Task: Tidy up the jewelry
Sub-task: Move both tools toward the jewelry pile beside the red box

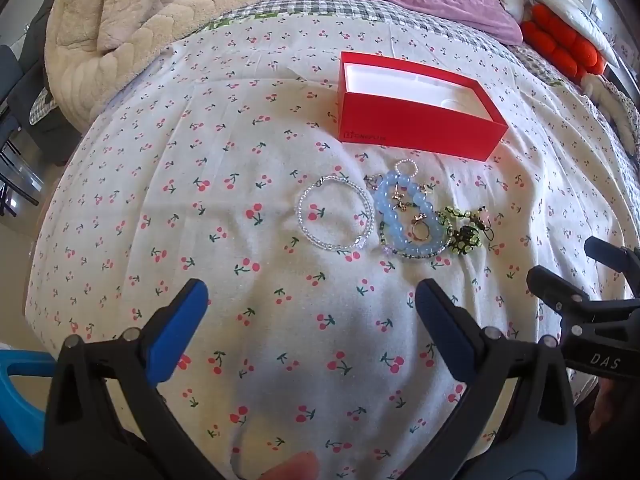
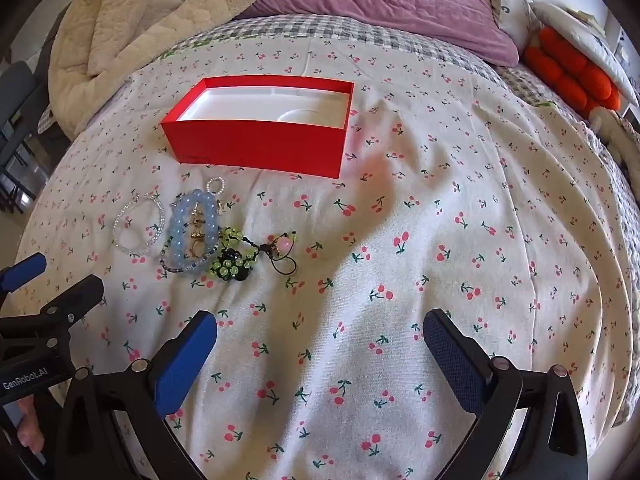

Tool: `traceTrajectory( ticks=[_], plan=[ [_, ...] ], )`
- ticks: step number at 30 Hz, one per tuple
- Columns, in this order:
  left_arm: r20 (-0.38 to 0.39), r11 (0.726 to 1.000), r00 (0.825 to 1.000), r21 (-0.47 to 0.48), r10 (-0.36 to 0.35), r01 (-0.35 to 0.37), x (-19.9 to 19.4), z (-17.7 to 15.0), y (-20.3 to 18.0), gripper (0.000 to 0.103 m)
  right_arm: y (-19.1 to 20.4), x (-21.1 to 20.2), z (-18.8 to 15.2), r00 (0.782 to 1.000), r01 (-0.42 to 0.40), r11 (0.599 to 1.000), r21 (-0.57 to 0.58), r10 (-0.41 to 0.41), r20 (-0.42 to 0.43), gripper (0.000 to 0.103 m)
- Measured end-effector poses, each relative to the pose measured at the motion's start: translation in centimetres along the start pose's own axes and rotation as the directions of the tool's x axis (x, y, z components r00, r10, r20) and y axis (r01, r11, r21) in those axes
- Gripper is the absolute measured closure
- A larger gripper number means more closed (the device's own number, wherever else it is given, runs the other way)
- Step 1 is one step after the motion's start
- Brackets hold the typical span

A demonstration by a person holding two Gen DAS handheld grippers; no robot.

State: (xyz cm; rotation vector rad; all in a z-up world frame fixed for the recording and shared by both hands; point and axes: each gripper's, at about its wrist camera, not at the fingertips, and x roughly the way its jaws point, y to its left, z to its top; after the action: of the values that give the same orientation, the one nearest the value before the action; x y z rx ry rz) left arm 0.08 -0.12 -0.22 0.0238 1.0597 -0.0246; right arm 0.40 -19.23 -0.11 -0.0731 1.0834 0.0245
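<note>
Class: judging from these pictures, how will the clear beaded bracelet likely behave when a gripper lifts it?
The clear beaded bracelet is a thin loop of tiny beads, so probably floppy and light. Its glossy beads may slip between pads. Lying flat on the soft bedsheet, it seems unlikely to roll.

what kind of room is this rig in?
Most likely a bedroom: the work surface is a bed with a cherry-print sheet, a purple quilt and beige blanket bunched beyond it, and pillows at the right.
</note>
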Motion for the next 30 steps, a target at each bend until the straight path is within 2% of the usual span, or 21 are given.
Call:
traceTrajectory(
  ticks=[19,25,30],
  plan=[
    [-0.005,1.0,1.0,0.009,-0.008,0.008,0.0,0.2,-0.2,0.0,0.0,-0.4,0.3,1.0,-0.01,1.0,0.005,0.01,0.012,0.0],
    [-0.011,0.999,0.999,0.011,-0.047,0.047,0.3,0.4,0.0,0.0,0.2,-1.0,0.5,0.998,-0.037,0.999,-0.017,0.037,0.054,0.0],
    [-0.025,0.998,0.998,-0.006,-0.061,0.06,0.8,0.5,0.9,0.0,0.6,-0.8,0.7,0.999,-0.029,0.998,-0.051,0.031,0.032,0.0]
  ],
)
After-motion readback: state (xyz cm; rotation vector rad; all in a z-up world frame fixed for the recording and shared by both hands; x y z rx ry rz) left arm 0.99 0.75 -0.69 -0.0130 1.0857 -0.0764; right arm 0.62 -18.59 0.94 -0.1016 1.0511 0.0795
